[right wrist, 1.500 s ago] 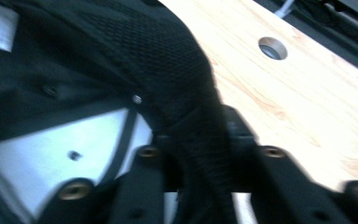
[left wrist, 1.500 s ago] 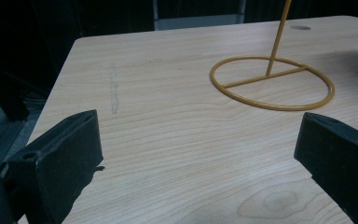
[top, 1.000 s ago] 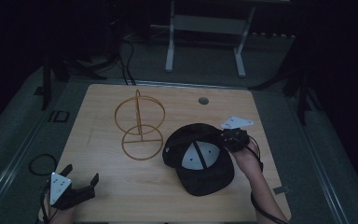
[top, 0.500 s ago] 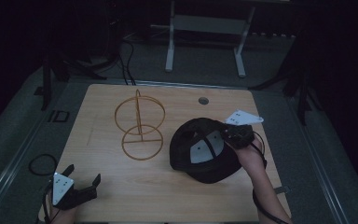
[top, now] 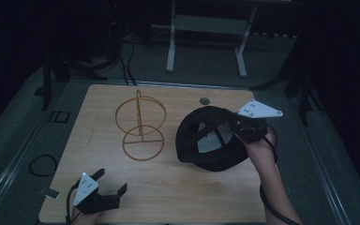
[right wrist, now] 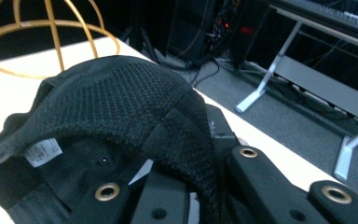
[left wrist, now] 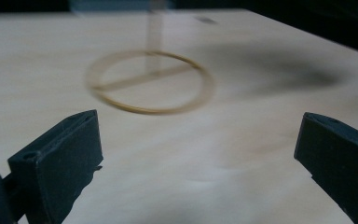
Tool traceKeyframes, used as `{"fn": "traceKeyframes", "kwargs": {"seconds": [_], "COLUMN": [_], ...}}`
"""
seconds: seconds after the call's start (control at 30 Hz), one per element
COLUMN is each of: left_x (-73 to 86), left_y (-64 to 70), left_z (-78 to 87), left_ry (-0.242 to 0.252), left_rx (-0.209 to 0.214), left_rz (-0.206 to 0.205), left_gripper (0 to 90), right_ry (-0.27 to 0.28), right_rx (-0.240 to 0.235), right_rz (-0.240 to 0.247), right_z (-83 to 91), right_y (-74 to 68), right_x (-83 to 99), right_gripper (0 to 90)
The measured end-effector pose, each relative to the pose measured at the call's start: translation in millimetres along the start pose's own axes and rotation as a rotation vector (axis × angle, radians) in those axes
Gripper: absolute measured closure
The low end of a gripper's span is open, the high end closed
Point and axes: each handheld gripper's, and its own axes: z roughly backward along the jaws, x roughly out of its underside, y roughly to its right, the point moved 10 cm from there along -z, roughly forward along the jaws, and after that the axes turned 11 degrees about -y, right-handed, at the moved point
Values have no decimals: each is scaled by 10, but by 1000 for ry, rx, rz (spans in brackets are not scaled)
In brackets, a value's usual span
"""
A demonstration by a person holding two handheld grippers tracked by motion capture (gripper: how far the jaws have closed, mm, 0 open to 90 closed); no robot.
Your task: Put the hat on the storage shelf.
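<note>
A black mesh cap [top: 211, 138] is lifted and tilted at the table's right side, its inside with a white label [right wrist: 42, 151] facing left. My right gripper [top: 236, 127] is shut on the cap's back edge, and the fabric [right wrist: 135, 107] drapes over its jaws. A gold wire stand [top: 139, 126], an upright ring on a round base, sits left of the cap. Its base ring [left wrist: 149, 81] lies ahead of my left gripper [top: 107, 182], which rests open at the table's front left with nothing between its fingers [left wrist: 60, 158].
The wooden table [top: 168, 187] has a small dark round hole [top: 205, 101] near its far edge. A metal frame [top: 206, 28] stands on the floor beyond, with cables [top: 122, 51] lying to its left.
My right gripper has raised the cap off the table and tipped it up toward the wire stand. The left gripper has shifted a little to the right.
</note>
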Motion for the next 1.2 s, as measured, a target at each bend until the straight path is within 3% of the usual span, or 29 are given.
{"fn": "traceKeyframes", "kwargs": {"seconds": [0.07,0.1,0.13,0.17,0.23,0.43,0.7,0.83,1.07,1.2], "left_x": [-8,-38,-38,-67,-147,-343,-641,-765,-952,-1028], "left_y": [80,229,229,335,488,711,877,936,1016,1028], "left_z": [-18,-42,-42,-58,-91,-181,-278,-345,-472,-518], "left_ry": [-22,-45,-45,-55,-49,-30,-5,3,29,40], "left_rx": [10,25,25,47,91,142,144,161,150,154], "left_rz": [-19,-59,-59,-80,-80,-96,-146,-147,-174,-163], "left_gripper": [12,12,12,12,12,38,53,58,74,77], "right_ry": [4,11,11,14,22,36,43,46,65,70], "right_rx": [1,1,1,3,13,16,1,-8,-21,-26], "right_rz": [4,11,11,15,26,34,43,45,47,61], "right_z": [20,54,54,71,121,170,153,143,138,141], "right_y": [-8,-30,-30,-43,-73,-125,-222,-273,-353,-403], "right_x": [-21,-59,-59,-76,-124,-169,-174,-182,-240,-274], "right_gripper": [886,886,886,886,886,886,886,885,885,885]}}
